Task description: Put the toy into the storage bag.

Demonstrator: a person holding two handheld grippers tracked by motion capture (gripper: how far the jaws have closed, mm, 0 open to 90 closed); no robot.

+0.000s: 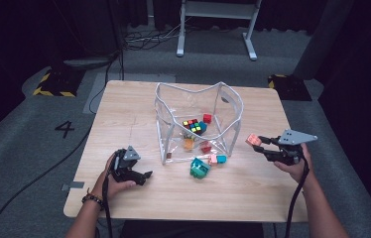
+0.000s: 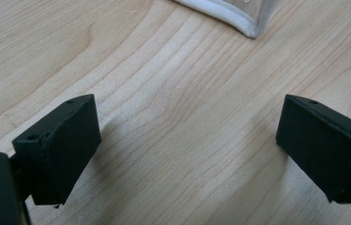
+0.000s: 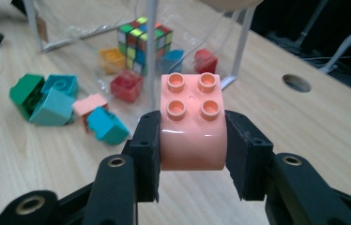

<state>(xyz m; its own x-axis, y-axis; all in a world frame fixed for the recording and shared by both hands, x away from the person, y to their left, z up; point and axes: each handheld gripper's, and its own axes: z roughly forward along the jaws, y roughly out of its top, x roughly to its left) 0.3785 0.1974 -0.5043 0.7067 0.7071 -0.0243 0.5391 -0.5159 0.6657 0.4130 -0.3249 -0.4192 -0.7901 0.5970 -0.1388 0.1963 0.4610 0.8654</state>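
While right gripper (image 3: 192,154) jaws clamp salmon brick (image 3: 192,122), left gripper (image 2: 187,150) jaws apart; floor numeral "4" (image 1: 64,129)

Black claws (image 1: 133,171) (image 1: 268,146) with brass-ringed screws, grey three-cornered plates, trailing black cables, beaded wrist bracelet (image 1: 92,199).

The wooden table (image 1: 139,106) is lit evenly from above while the room around it stays dark, the black pads (image 2: 61,145) throw soft shadows on the wood, the pink brick (image 3: 192,124) shows a small glare, and the background toys look blurred.
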